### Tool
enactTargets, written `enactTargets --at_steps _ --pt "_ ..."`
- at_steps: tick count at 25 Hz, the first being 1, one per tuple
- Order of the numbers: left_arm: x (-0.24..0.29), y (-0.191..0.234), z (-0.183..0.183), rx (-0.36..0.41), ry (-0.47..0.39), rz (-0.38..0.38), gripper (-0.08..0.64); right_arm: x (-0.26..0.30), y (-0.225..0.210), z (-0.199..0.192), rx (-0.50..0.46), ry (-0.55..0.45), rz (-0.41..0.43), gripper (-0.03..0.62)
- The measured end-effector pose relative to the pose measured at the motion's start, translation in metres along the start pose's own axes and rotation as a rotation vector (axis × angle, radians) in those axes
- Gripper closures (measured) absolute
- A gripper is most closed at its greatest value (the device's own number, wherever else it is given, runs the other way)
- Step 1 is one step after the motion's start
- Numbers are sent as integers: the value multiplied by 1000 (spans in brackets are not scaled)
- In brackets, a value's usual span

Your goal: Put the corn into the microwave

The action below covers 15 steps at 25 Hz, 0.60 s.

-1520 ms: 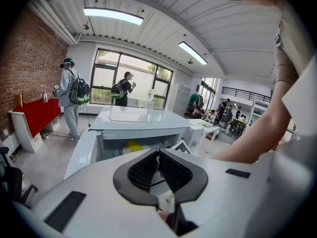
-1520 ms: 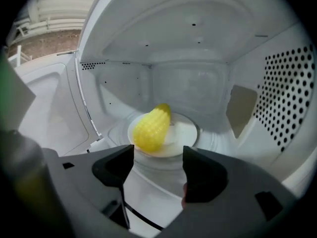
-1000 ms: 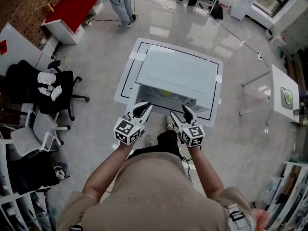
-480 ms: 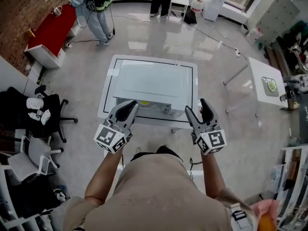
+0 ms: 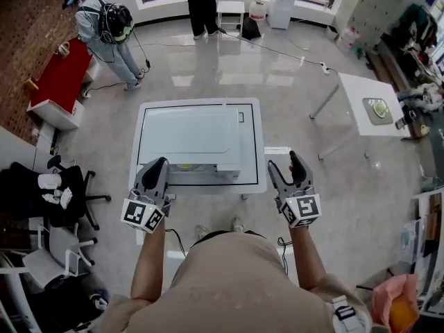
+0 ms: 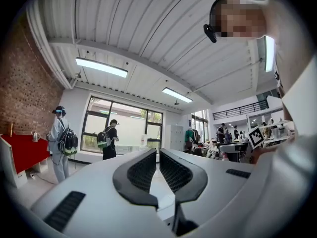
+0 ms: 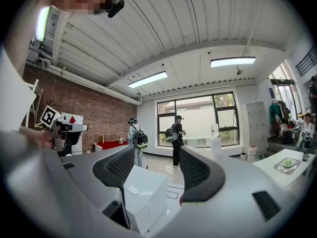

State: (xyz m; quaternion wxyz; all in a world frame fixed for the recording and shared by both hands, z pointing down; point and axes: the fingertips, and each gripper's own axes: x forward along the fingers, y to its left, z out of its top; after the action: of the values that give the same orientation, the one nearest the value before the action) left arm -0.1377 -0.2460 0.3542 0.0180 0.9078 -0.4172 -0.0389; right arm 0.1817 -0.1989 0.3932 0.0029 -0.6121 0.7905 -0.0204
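**At the table's near edge, both grippers hang empty, clear of the microwave**

By the near left corner of the table (image 5: 258, 144), the left gripper (image 5: 159, 164) hovers with its jaws pressed almost together. Only a thin slit shows between them, and nothing is in it. Its own view looks out across the room and up at the ceiling, so I judge this a carrying pose rather than a reach.

The microwave (image 5: 191, 134) sits mid-table with its front facing the person. A yellow sliver shows at the foot of that front. I take it to be the corn (image 5: 184, 166), though too little shows to be sure. It lies just right of the left gripper's tips, and neither gripper touches it.

The right gripper (image 5: 282, 159) hangs just off the near right corner, jaws spread wide and empty. It is well apart from the corn, and I judge it is simply waiting.
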Motion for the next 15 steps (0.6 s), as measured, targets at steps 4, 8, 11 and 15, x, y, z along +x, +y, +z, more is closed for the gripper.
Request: enactTargets --at_steps 4,8,11,15 --pt "3 -4 -58 -29 67 39 554 -13 -33 -37 -7 42 -36 298" --pt "17 -8 -119 -60 152 69 551 -13 -57 -81 -23 84 -55 298" --pt "27 -19 -159 -89 206 77 551 -17 -70 -108 -17 114 -69 299" --pt "39 -38 -188 -113 259 59 551 -22 -81 -129 20 153 -66 301"
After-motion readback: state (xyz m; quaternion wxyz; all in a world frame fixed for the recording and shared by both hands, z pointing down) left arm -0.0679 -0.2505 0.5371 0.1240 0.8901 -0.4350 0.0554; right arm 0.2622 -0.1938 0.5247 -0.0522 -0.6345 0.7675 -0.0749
